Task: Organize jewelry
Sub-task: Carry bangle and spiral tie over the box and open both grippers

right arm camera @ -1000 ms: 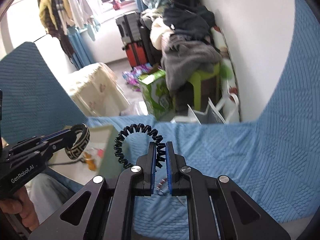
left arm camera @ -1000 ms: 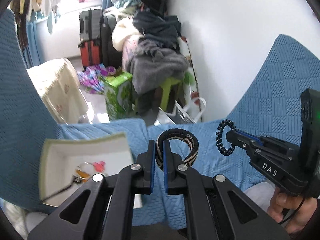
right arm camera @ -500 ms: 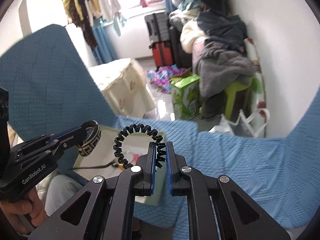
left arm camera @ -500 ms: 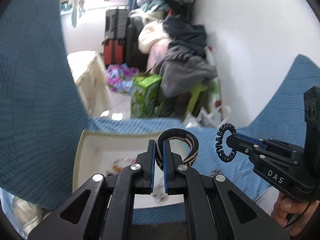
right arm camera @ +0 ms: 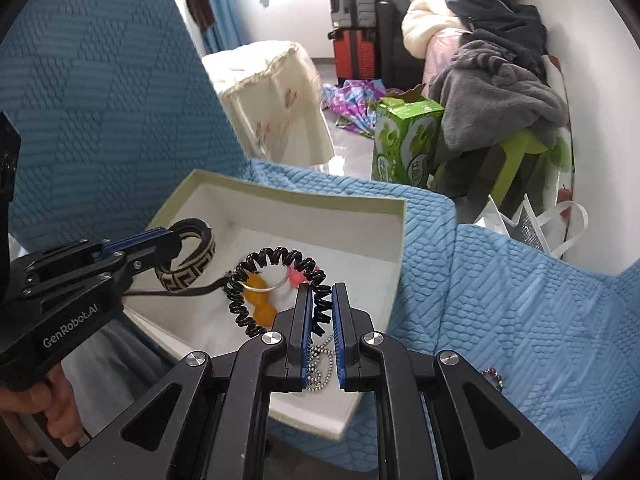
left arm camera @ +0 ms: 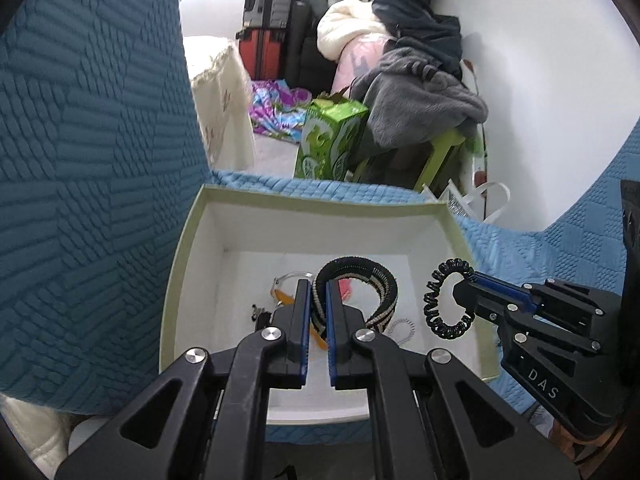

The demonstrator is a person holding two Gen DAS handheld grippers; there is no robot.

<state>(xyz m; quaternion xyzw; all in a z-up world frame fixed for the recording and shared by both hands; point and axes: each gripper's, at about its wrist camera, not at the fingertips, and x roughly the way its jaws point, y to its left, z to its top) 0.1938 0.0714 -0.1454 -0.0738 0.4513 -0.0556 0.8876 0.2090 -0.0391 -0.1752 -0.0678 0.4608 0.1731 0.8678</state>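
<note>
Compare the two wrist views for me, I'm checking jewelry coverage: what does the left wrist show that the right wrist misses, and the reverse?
Only the left wrist view shows the clear coil hair tie in the box. Only the right wrist view shows the silver ball chain between its fingers and a red beaded bracelet on the blue blanket. Both show the white box, the patterned woven bracelet in the left tool, and the black spiral hair tie in the right tool.
</note>
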